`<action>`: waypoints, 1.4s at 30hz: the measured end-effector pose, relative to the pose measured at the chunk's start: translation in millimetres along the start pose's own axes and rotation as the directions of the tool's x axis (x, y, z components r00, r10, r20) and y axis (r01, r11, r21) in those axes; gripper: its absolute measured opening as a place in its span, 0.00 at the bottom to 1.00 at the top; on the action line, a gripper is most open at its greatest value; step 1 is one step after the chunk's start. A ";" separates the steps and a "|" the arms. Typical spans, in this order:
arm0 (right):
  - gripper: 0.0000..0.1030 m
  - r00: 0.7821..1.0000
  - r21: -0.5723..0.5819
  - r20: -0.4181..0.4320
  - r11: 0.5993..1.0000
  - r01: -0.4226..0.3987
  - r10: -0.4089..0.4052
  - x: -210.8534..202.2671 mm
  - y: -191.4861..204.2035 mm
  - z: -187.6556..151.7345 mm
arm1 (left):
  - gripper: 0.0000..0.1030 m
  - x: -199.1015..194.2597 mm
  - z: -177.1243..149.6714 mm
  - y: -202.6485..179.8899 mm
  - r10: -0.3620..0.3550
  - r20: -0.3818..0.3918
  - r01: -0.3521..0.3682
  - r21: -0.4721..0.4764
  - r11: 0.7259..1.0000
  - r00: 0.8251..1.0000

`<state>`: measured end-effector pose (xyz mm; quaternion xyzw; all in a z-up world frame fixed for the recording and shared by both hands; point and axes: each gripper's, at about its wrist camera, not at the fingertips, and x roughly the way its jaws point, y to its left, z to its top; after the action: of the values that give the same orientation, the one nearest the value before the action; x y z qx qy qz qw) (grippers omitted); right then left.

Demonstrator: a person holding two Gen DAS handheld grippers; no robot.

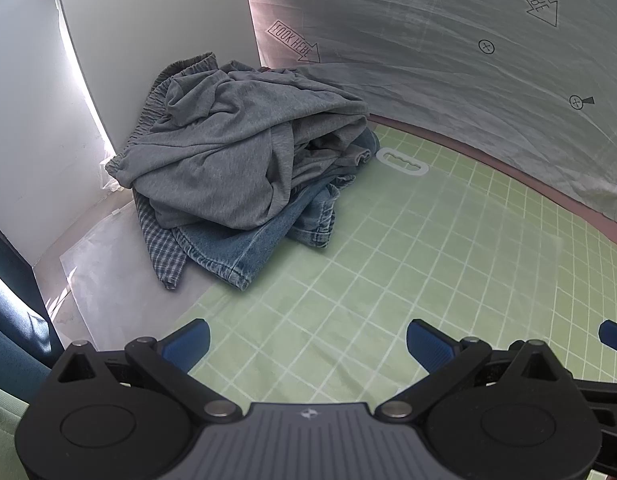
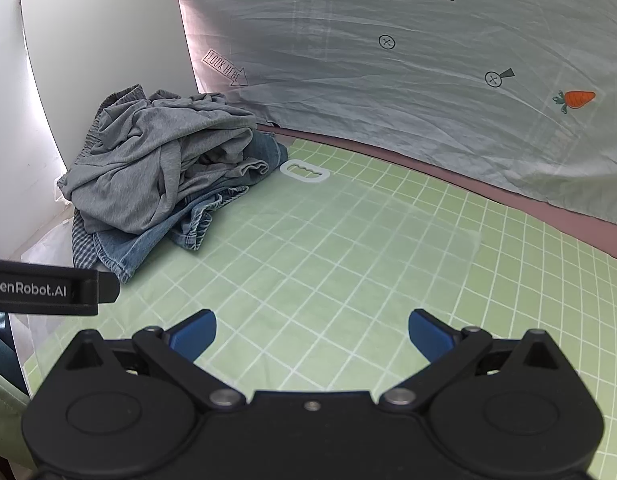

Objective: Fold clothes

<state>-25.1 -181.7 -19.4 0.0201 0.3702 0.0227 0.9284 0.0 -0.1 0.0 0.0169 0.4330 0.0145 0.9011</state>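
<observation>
A heap of clothes lies at the far left of the green checked cloth [image 1: 388, 280]: a crumpled grey garment [image 1: 228, 148] on top, blue denim [image 1: 236, 248] under it, and a blue-white checked piece [image 1: 160, 240] at its left. The same heap shows in the right wrist view, with the grey garment [image 2: 148, 164] above the denim [image 2: 124, 248]. My left gripper [image 1: 308, 340] is open and empty, well short of the heap. My right gripper [image 2: 312, 332] is open and empty over bare cloth. The left gripper's body [image 2: 48, 290] shows at the left of the right wrist view.
A translucent folding board with a white handle cutout [image 1: 402, 162] lies on the green cloth [image 2: 348, 260] beside the heap. A pale sheet printed with carrots and arrows [image 1: 468, 60] hangs behind. A white wall [image 1: 28, 140] closes the left side.
</observation>
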 end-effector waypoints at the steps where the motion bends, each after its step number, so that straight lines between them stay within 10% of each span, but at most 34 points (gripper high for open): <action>1: 1.00 1.000 0.001 0.001 1.000 0.000 0.000 0.0 -0.2 0.3 | 1.00 0.0 0.4 -0.5 0.002 0.000 -0.002 0.002 1.000 1.000; 42: 1.00 1.000 0.005 0.003 1.000 0.004 -0.004 -3.9 0.4 -2.6 | 1.00 -1.2 -1.7 -5.1 0.016 -0.015 -0.016 0.025 1.000 1.000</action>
<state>-29.7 -181.5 -18.6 0.0216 0.3689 0.0200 0.9290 -2.0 -5.2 -0.4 0.0313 0.4398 0.0166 0.8974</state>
